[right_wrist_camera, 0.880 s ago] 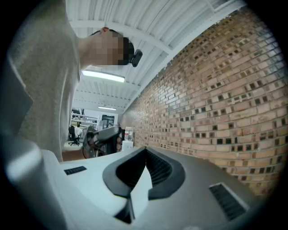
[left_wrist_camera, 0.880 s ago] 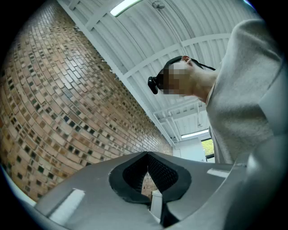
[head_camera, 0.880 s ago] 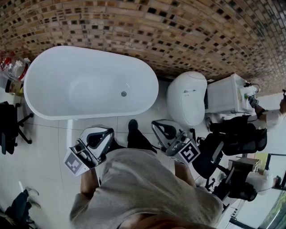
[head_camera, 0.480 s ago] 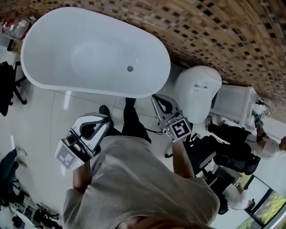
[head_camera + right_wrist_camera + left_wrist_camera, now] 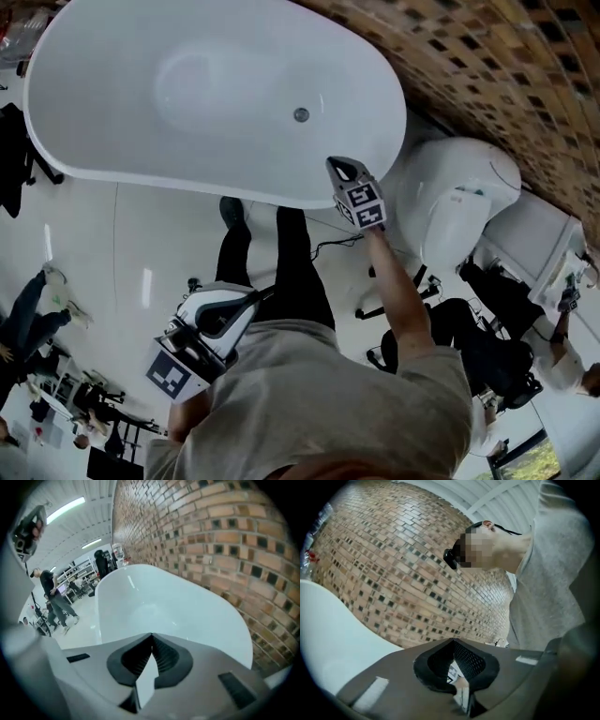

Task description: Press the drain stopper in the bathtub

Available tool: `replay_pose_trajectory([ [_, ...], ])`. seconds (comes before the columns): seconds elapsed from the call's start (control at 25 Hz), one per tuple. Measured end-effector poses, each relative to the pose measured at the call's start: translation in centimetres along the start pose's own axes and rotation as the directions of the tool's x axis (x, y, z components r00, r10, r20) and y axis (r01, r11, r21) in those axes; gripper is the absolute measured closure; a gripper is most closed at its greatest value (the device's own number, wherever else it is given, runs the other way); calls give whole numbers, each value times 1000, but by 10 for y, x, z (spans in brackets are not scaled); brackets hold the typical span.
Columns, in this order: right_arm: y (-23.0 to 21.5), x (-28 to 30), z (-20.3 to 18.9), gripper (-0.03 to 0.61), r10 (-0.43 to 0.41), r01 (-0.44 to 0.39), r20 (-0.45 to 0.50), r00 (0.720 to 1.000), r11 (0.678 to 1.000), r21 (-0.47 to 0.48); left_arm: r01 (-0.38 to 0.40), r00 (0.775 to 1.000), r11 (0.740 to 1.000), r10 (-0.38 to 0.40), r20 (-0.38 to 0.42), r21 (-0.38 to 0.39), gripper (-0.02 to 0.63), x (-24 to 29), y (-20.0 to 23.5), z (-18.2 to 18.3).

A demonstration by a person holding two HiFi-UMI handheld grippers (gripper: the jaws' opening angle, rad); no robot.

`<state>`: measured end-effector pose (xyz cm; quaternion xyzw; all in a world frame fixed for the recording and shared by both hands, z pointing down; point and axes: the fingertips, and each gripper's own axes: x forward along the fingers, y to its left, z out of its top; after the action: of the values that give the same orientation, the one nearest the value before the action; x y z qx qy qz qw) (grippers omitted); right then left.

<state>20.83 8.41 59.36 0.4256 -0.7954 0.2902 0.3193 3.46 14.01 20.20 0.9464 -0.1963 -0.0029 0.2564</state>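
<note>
Right hand-held gripper (image 5: 336, 165), jaws pressed together, hovers at the bathtub (image 5: 122, 176) rim — drain stopper (image 5: 301, 114) at 11 o'clock. Likely stiff, springy: press its centre.

Below me I see a glossy white tiled floor (image 5: 122, 253) carrying the white oval bathtub (image 5: 112, 112) against the brick wall, a white toilet (image 5: 464, 211) just beside it, a black chair (image 5: 19, 155) at the left edge, and my black shoe (image 5: 232, 210) near the tub.
</note>
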Motion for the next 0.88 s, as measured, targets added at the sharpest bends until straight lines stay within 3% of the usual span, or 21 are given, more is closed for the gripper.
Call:
replay_pose_trajectory([
  [0.24, -70, 175, -80, 578, 106, -86, -244, 964, 992, 92, -127, 991, 974, 117, -64, -187, 620, 1, 41, -90],
  [0.44, -123, 299, -162, 578, 49, -4, -447, 893, 995, 102, -242, 969, 923, 219, -111, -297, 620, -7, 73, -150],
  [0.56, -148, 346, -189, 578, 12, 60, -456, 890, 988, 144, -280, 960, 903, 253, -121, -326, 620, -10, 92, -175],
  [0.76, -160, 402, -210, 577, -63, 82, -437, 897, 996, 24, -338, 941, 860, 307, -143, -382, 620, -19, 118, -211],
  [0.88, -159, 421, -222, 577, -86, 78, -450, 889, 996, -36, -349, 937, 849, 312, -157, -396, 620, -20, 124, -221],
])
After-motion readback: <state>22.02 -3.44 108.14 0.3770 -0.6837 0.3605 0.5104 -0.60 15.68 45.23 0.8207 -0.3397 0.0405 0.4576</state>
